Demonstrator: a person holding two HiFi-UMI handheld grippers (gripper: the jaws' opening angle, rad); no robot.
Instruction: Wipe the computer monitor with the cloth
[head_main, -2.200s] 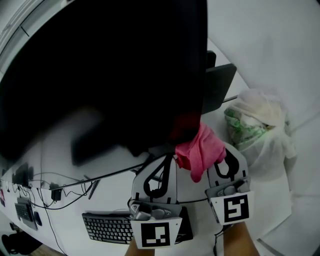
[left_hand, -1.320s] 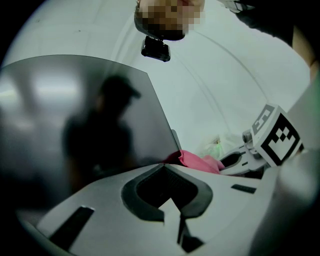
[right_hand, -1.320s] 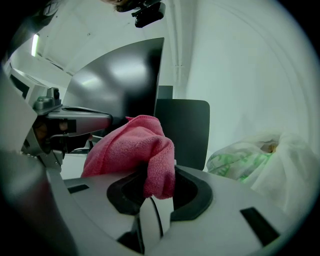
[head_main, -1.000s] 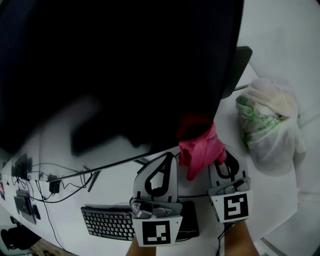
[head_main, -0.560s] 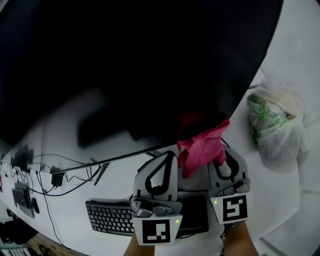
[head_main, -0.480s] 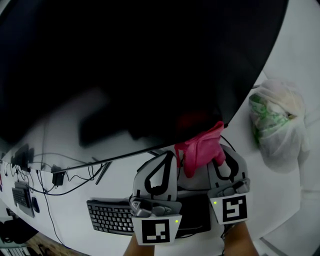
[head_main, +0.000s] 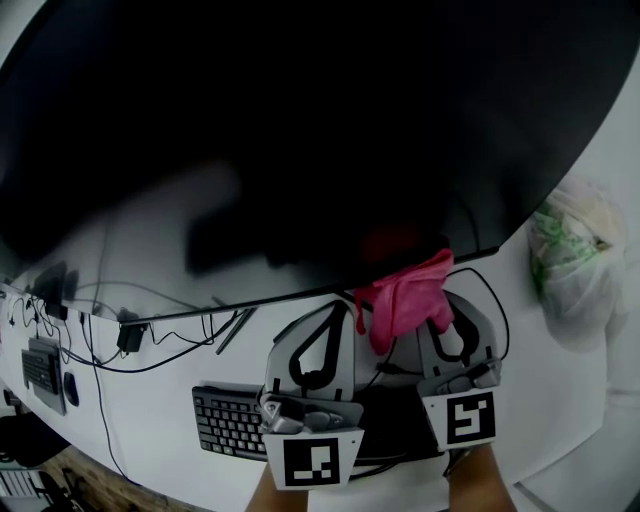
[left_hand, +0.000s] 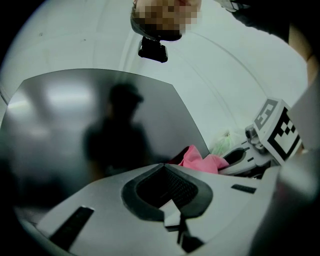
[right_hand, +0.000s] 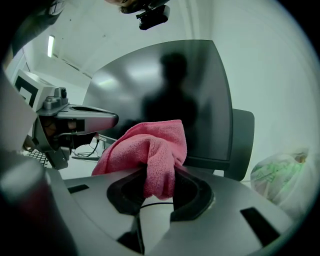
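The big black monitor fills the upper head view; its dim screen also shows in the left gripper view and the right gripper view. My right gripper is shut on a pink cloth, which bunches out of the jaws and lies against the screen's lower edge, left of its right corner. The left gripper is shut on nothing, just left of the cloth and below the monitor's bottom edge.
A black keyboard lies on the white desk under the left gripper. Black cables trail at the left. A white plastic bag with green contents sits at the right. A dark panel stands behind the monitor.
The monitor has spread across the head view, and its lower right corner now lies farther right of the cloth. Both grippers keep their place and grip, and the bag has slid to the right edge.
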